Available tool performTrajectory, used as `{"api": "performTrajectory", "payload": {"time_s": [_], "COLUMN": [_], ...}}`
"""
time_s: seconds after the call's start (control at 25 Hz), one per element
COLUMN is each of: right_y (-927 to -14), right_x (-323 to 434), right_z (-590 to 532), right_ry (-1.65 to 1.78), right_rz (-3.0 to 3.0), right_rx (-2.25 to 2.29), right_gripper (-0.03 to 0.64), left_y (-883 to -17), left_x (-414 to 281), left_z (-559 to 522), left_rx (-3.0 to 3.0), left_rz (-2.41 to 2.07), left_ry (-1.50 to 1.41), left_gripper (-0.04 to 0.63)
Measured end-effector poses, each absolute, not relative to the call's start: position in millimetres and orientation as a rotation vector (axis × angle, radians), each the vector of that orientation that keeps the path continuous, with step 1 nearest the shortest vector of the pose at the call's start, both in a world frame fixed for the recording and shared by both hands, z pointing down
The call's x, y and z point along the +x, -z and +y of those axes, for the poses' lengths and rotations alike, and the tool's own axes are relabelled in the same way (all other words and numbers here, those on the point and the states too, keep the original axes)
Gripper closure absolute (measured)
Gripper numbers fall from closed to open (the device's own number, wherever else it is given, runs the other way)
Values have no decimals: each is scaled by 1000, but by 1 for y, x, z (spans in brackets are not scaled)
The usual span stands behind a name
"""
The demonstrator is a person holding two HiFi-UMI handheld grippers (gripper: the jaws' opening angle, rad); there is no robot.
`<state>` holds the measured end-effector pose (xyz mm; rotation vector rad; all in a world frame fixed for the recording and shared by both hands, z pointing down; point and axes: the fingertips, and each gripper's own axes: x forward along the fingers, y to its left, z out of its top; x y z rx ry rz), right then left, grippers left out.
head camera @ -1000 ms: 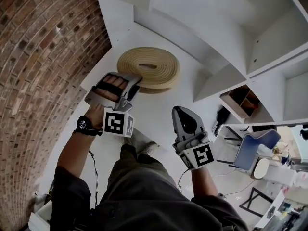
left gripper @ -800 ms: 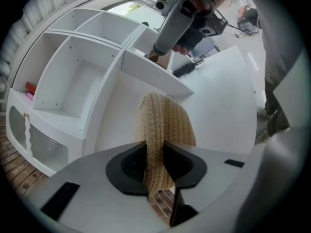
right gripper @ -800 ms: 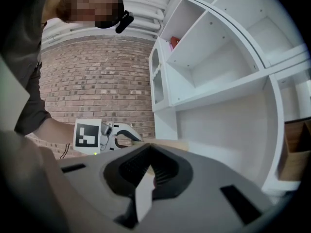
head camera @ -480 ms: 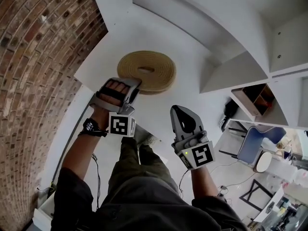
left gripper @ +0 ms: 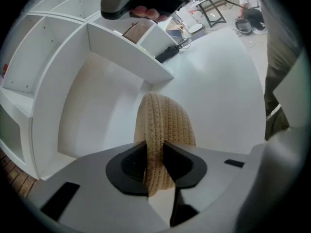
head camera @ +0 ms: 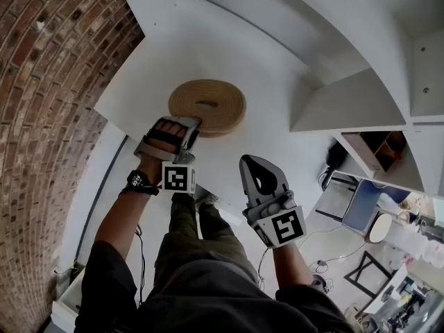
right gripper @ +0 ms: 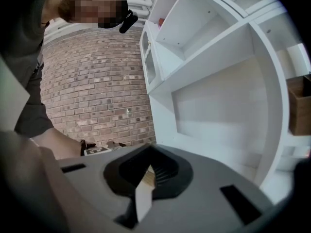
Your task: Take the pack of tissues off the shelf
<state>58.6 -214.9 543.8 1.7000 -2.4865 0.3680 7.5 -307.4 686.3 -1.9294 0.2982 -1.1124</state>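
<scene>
Nearest, your right gripper (right gripper: 146, 181) had its jaws together on nothing, while your left gripper (left gripper: 155, 166) pinched the rim of the round woven basket (head camera: 208, 107) on the white shelf (head camera: 277, 82). No pack of tissues showed anywhere, and the basket may have hidden it. It would likely be light and crushable, best gripped gently across its short sides.

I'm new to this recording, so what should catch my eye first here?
A round woven basket lies on the white shelf board, its near rim clamped by the left hand-held gripper. The right hand-held gripper hangs apart, jaws shut and empty. A brick wall fills the left.
</scene>
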Motion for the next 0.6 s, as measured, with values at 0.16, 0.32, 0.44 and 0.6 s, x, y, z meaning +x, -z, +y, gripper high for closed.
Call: {"api": "performTrajectory", "payload": {"time_s": [0.16,0.32,0.44,0.6], "right_y": [-558,-570,-581,-595], "right_x": [64,67,66,65], "right_z": [-220,-223,-224,-224], "right_ry": [-403,-431,-459,-484], "right_rz": [-2463,-2447,-2438,-2432], "right_rx": [1700,1703,1695,1683], "right_gripper": [617,617,617,617], "left_y": [-713,-739,-744,-755], "left_x": [10,10,14,17], "left_z": [-314,-315,-315,-312], "left_rx": [-1924,-1933,-1919,-1915], "left_rz": [284,259,273,272], "left_ry": [1134,1153,1117,1101], "left_gripper": [506,506,506,506]}}
